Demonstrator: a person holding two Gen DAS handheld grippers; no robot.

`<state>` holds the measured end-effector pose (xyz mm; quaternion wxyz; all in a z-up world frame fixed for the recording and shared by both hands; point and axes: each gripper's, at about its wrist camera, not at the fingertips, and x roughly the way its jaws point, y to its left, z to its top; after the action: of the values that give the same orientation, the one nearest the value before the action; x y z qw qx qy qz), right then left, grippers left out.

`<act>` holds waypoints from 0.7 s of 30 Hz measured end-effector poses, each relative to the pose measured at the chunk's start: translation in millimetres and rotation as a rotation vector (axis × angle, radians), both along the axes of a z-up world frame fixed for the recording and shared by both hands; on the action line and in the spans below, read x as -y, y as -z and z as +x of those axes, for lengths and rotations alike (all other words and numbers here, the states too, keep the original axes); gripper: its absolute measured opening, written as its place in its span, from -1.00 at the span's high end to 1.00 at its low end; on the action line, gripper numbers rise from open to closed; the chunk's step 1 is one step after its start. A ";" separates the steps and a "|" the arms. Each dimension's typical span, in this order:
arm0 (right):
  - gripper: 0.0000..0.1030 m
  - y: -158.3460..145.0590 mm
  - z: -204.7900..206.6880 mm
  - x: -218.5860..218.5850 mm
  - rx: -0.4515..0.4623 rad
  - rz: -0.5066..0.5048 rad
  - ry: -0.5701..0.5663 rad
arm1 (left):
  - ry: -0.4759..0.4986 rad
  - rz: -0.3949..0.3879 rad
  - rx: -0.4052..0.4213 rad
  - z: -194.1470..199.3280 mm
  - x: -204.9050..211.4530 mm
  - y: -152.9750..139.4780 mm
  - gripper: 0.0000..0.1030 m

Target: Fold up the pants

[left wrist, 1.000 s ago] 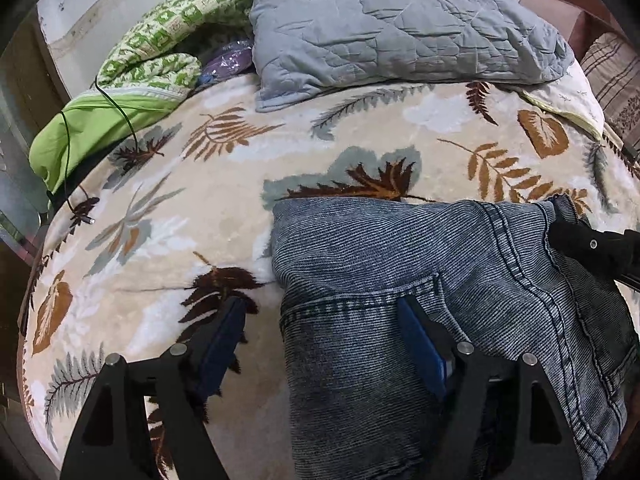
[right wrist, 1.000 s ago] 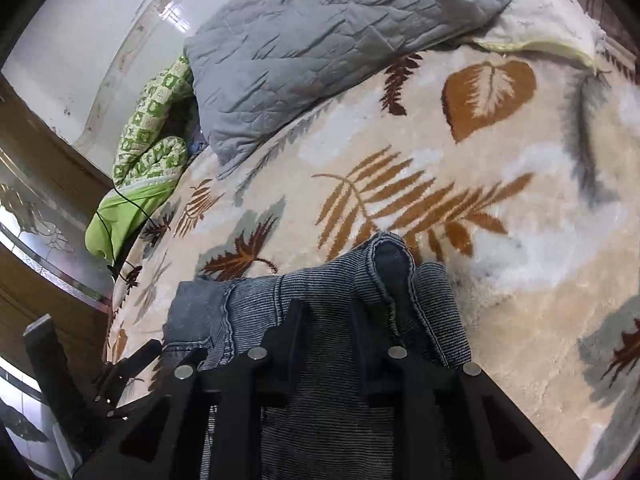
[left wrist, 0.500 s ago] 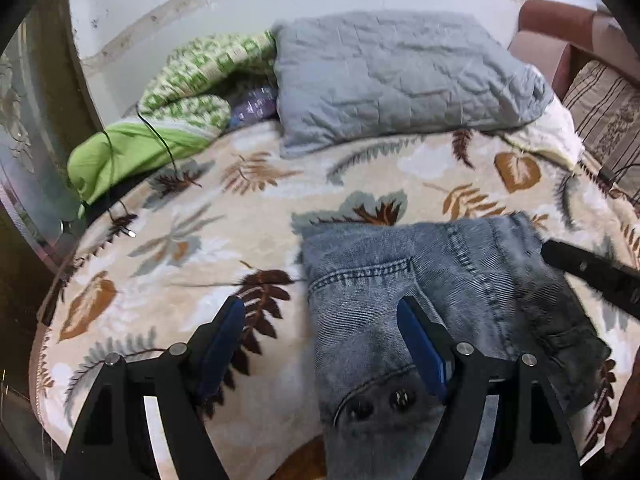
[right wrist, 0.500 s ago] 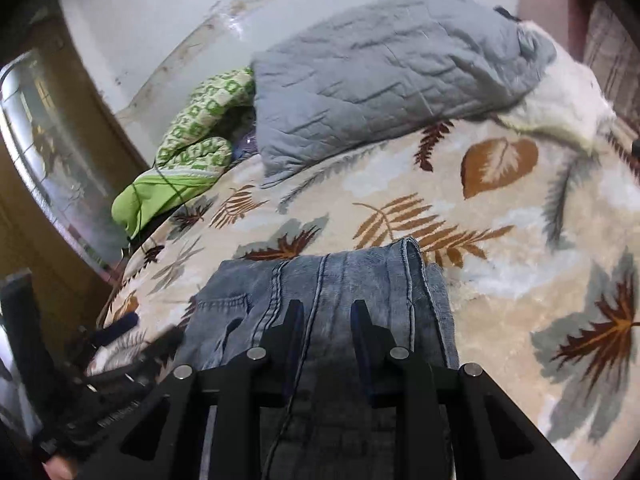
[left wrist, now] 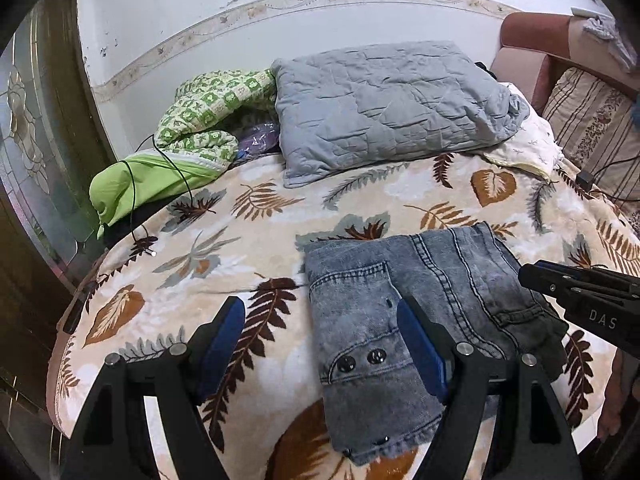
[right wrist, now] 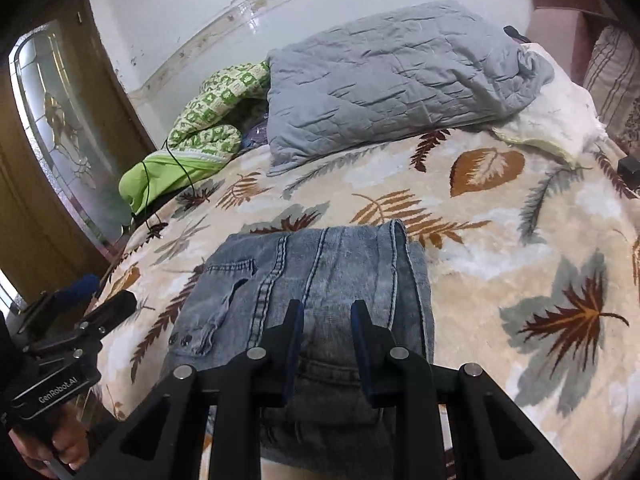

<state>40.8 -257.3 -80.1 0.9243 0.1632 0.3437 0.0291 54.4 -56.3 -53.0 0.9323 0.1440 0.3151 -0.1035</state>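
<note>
A pair of washed blue jeans (left wrist: 404, 304) lies folded into a compact stack on the leaf-patterned blanket (left wrist: 256, 248) that covers the bed, close to the blanket's near edge and well short of the bedding piled along its far edge. In the left wrist view two dark snap buttons show on the upper layer of denim, and a back pocket with its stitched outline faces up. The left gripper (left wrist: 320, 340) hangs above the blanket with its blue-padded jaws spread wide and nothing between them; one pad (left wrist: 224, 332) stands over bare blanket just beside the left edge of the jeans, the other over the denim, and neither presses on the cloth. The right gripper (right wrist: 326, 332) has its jaws drawn narrow with a clear gap showing between them; they stand above the jeans and grip nothing. Seen from the left wrist view, this right gripper reaches in from the right side over the darker right edge of the stack. In the right wrist view a hand (right wrist: 60, 446) shows at the lower left, wrapped around the handle of the left gripper. At the far edge of the blanket a grey quilted pillow (left wrist: 384, 104) rests beside a rolled green patterned blanket (left wrist: 200, 120), with a thin black cable (left wrist: 176, 168) trailing over the green cloth. A striped cushion (left wrist: 596, 128) leans at the far right.
</note>
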 end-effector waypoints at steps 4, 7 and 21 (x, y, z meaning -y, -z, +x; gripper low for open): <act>0.47 8.1 -1.4 0.2 -0.055 -0.013 -0.003 | -0.007 0.009 -0.023 -3.2 -1.2 8.3 -0.53; 0.44 26.7 4.6 0.4 -0.161 -0.027 -0.006 | -0.008 0.020 -0.059 -1.5 0.5 22.6 -0.56; 0.09 -2.6 -21.3 7.9 -0.009 0.015 -0.003 | -0.035 -0.012 -0.043 -4.0 -10.3 22.6 -0.67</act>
<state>19.6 -265.2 -77.6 0.9216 0.1697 0.3477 0.0322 50.4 -46.0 -75.6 0.9278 0.1308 0.3370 -0.0924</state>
